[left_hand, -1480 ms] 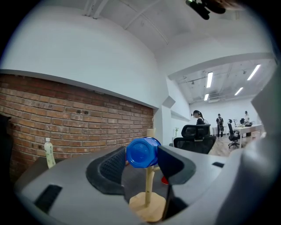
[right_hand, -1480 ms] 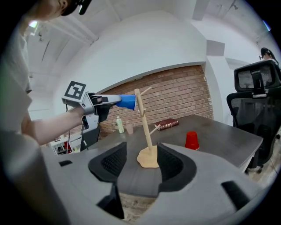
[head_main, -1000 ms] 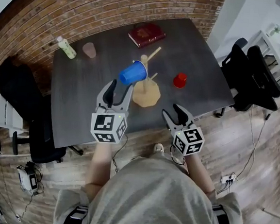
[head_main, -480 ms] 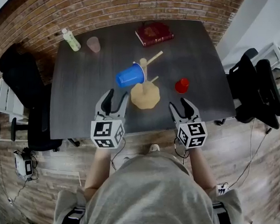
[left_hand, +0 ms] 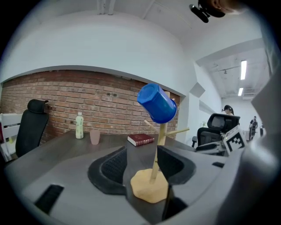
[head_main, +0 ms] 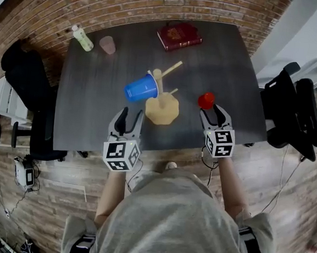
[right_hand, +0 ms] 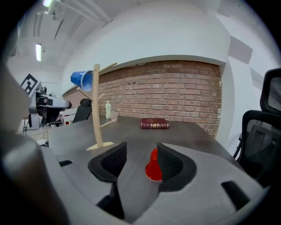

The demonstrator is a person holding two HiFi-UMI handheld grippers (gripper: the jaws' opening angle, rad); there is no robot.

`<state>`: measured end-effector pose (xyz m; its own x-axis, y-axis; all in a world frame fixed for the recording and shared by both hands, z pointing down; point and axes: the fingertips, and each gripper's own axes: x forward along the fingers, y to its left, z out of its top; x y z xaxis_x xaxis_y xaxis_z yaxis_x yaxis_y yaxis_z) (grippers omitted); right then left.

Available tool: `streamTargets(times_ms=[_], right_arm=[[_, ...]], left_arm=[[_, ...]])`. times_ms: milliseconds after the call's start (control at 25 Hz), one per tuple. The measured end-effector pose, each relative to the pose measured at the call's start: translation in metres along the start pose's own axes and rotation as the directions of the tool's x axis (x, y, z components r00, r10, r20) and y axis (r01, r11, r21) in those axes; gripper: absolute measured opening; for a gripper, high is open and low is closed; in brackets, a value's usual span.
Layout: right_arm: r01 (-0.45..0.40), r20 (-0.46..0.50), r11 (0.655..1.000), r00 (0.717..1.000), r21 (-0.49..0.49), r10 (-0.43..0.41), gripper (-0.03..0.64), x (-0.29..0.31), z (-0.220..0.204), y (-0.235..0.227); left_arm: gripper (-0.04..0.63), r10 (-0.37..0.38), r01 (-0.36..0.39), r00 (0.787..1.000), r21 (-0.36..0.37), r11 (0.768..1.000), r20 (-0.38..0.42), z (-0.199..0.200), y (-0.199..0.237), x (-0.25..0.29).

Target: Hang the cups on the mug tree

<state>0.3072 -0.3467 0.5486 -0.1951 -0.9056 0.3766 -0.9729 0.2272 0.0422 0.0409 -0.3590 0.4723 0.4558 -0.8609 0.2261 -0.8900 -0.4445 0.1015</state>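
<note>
Blue plastic cup (head_main: 140, 88): hung on wooden mug tree (head_main: 161, 104), frame centre. Small red cup (head_main: 205, 100): inverted on table, centre right, unhung, just beyond right gripper (head_main: 213, 114). Left gripper (head_main: 129, 118) and right gripper: jaws apart, empty.

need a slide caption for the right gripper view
Open right gripper faces an inverted red cup on the dark table; the mug tree at left holds a blue cup.
</note>
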Motion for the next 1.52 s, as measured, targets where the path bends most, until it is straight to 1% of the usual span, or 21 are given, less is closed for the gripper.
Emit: streamTargets(times_ms=[200,360,680,1000,1240,1520], right_arm=[[0.001,-0.033,0.999,0.999,-0.053,-0.003,0.218,0.024,-0.015,-0.02],[-0.002,-0.076,0.997,0.997,-0.071,-0.004,0.221,0.043,-0.029,-0.033],[-0.017,-0.126,0.999,0.992,-0.046,0.011,0.221,0.069,-0.047,-0.048],[-0.001,-0.14,1.0,0.99,-0.027,-0.003,0.21,0.073,-0.049,-0.049],[-0.007,-0.113,0.999,0.994,-0.035,0.003,0.209,0.065,-0.037,-0.045],[-0.051,-0.02,0.998,0.999,-0.045,0.05,0.209,0.044,0.007,-0.025]], left_arm=[[0.202,0.026,-0.026,0.999,-0.016,1.0,-0.022,-0.013,-0.003,0.002],[0.199,0.037,-0.038,0.998,-0.025,0.999,-0.042,-0.022,-0.006,-0.001],[0.195,0.054,-0.055,0.995,-0.014,0.998,-0.079,-0.033,-0.009,-0.007],[0.19,0.08,-0.081,0.993,-0.006,0.997,-0.085,-0.035,-0.001,-0.017],[0.186,0.079,-0.079,0.994,0.002,0.997,-0.074,-0.033,-0.002,-0.019],[0.186,0.072,-0.072,0.996,0.005,0.997,-0.057,-0.029,-0.007,-0.024]])
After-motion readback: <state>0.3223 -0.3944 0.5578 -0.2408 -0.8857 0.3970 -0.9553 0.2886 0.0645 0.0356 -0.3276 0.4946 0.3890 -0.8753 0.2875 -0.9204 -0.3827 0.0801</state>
